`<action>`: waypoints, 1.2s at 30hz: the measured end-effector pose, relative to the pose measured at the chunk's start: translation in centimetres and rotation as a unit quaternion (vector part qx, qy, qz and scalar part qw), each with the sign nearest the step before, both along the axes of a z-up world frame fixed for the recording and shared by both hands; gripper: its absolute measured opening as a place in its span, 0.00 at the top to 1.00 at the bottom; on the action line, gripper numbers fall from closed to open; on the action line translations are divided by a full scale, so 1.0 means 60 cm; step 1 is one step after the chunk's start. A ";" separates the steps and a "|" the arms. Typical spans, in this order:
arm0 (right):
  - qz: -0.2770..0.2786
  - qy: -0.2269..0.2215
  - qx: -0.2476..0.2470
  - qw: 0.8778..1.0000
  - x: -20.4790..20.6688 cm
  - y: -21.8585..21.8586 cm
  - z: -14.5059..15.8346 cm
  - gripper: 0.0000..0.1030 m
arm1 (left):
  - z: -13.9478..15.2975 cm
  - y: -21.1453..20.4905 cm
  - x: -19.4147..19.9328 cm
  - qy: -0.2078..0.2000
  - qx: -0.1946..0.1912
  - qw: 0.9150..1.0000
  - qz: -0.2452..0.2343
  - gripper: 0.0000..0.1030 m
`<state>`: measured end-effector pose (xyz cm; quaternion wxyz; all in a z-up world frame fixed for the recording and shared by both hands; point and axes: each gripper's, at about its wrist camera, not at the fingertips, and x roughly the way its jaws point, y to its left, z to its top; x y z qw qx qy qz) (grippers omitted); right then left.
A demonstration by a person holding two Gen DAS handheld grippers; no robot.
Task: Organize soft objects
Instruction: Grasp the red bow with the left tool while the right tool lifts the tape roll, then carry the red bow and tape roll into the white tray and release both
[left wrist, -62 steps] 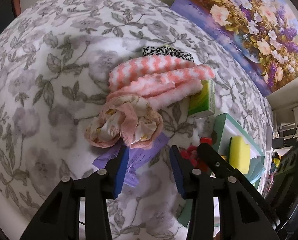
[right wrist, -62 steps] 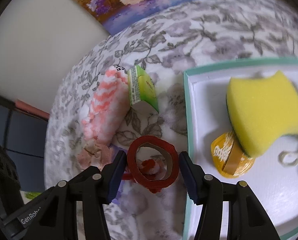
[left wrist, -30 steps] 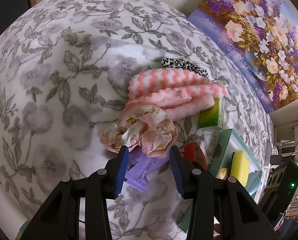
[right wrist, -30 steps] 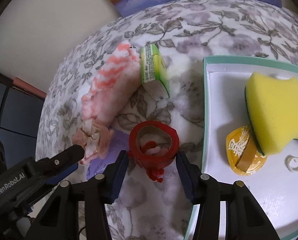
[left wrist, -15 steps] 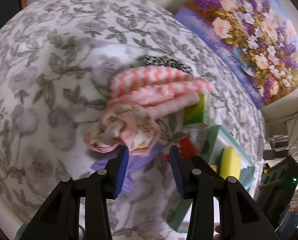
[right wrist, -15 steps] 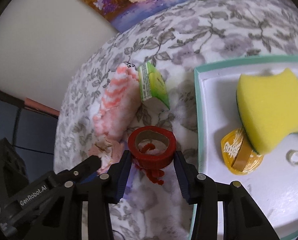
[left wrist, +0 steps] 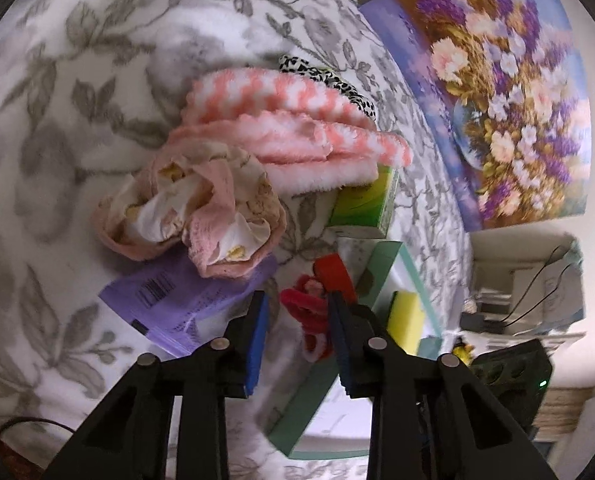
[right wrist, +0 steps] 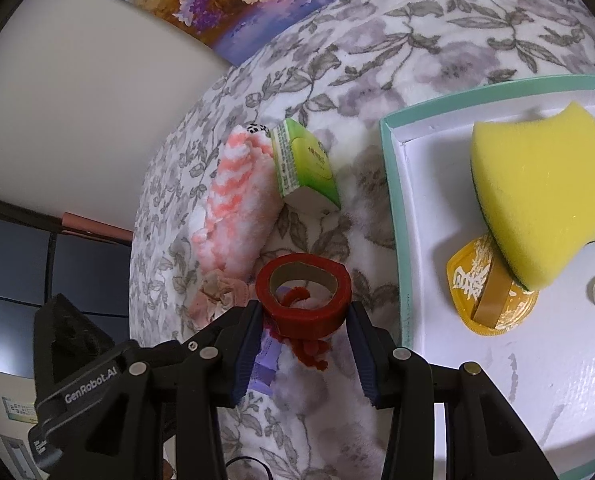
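Your right gripper (right wrist: 304, 330) clamps the red tape roll (right wrist: 303, 294) at six o'clock from the green box (right wrist: 305, 164). Your left gripper (left wrist: 297, 316), jaws closing around the red fuzzy cord (left wrist: 307, 312), isn't gripping yet; pinch it squarely before lifting toward the teal tray (right wrist: 393, 216).

Floral painting (left wrist: 509, 92) leaning on the pale wall at two o'clock, grey leaf-print blanket (left wrist: 77, 80) spread underneath, purple barcoded packet (left wrist: 169, 300) at seven o'clock, cluttered shelf with cables (left wrist: 525, 300) at four o'clock, dark cabinet (right wrist: 25, 264) at nine o'clock
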<state>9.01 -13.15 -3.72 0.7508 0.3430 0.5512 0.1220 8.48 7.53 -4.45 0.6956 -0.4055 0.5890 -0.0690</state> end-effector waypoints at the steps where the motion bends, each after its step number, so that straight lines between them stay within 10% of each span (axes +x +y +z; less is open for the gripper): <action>1: 0.001 0.000 0.002 1.000 0.000 0.000 0.000 0.55 | -0.002 0.001 0.000 0.001 -0.007 1.000 0.005 0.73; 12: -0.001 0.003 0.007 1.000 -0.002 -0.001 -0.001 0.55 | -0.011 0.003 0.004 0.002 -0.024 0.999 0.022 0.95; 36: -0.011 -0.021 -0.030 0.999 -0.005 -0.021 0.026 0.56 | 0.019 0.006 0.002 -0.033 0.024 0.999 0.016 0.97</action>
